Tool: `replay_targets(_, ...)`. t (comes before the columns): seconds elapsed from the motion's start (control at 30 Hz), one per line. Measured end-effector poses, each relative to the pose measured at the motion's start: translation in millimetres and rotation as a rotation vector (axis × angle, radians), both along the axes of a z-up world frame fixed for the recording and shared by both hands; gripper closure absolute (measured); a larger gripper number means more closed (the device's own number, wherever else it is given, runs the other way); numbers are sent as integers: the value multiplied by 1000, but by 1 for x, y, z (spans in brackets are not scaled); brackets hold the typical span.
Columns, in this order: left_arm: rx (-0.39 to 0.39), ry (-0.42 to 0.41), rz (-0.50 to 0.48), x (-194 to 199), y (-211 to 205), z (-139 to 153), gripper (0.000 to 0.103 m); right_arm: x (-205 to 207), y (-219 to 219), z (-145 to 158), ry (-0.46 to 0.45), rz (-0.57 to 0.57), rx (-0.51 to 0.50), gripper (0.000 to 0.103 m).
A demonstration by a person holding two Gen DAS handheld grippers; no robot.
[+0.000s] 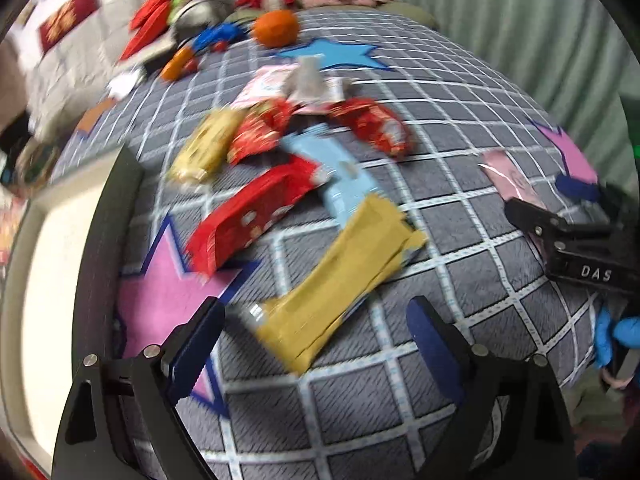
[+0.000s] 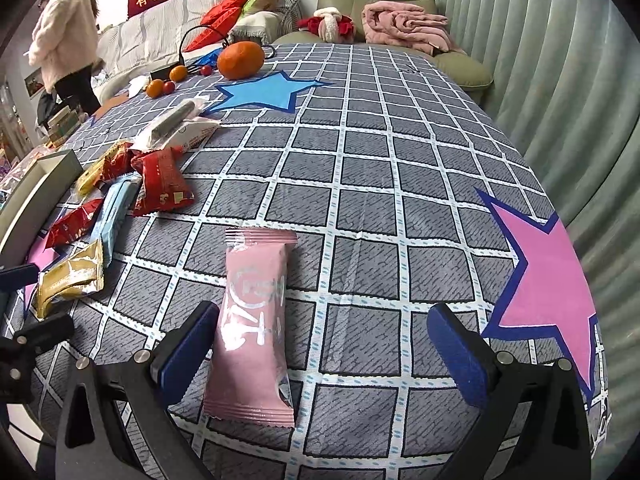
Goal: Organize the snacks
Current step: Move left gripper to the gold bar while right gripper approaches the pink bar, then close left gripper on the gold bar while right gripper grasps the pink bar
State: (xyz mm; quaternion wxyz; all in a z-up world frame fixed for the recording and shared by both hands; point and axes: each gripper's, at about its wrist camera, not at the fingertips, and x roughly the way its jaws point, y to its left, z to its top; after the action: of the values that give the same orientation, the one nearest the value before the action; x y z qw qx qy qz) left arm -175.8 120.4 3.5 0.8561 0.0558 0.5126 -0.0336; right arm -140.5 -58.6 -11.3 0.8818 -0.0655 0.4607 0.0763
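Note:
My left gripper (image 1: 316,320) is open, its jaws either side of the near end of a gold snack packet (image 1: 340,280) lying on the checked tablecloth. Behind it lie a red packet (image 1: 252,212), a light blue packet (image 1: 340,176) and several more red, yellow and white packets (image 1: 280,120). My right gripper (image 2: 320,332) is open over a pink packet (image 2: 252,332) that lies flat between its fingers, nearer the left finger. The pink packet (image 1: 512,180) and the right gripper (image 1: 560,236) also show in the left wrist view. The snack pile (image 2: 120,192) sits to the left in the right wrist view.
A white tray with a dark rim (image 1: 56,264) stands at the table's left edge. An orange (image 2: 240,60), small fruits and cables lie at the far end. A sofa, an armchair with a pink blanket (image 2: 404,20) and a standing person (image 2: 68,40) are beyond. A curtain hangs at right.

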Motion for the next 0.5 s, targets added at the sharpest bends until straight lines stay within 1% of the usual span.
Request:
replay_targets(0.1,62,-16,-21,5,-7,2,0,-4,-2,-1,-6,1,3,0)
replay_targets(0.13,42,-21,-19,7,-5,0,0,-2,0,-2,-7,0,3,0)
replay_targets(0.17,24,-7,-10,10,-1,2,0,-2,0,-2,-7,0,3,0)
replay_targets(0.23,-41,28,25,14,9,0,0,-1,0,-2,-7,0,3,0)
replay_targets(0.3,-42,7,20,12,9,1,0,-1,0,-3,-6,0,3,0)
replay_targets(0.4,-69,-3,21,10,7,-4,0,0,0,-4,-2,2,1,0)
replay_targets(0.5,-69,11,23,14,3,-4,0,-1,-1,-2,15,9,-1,0)
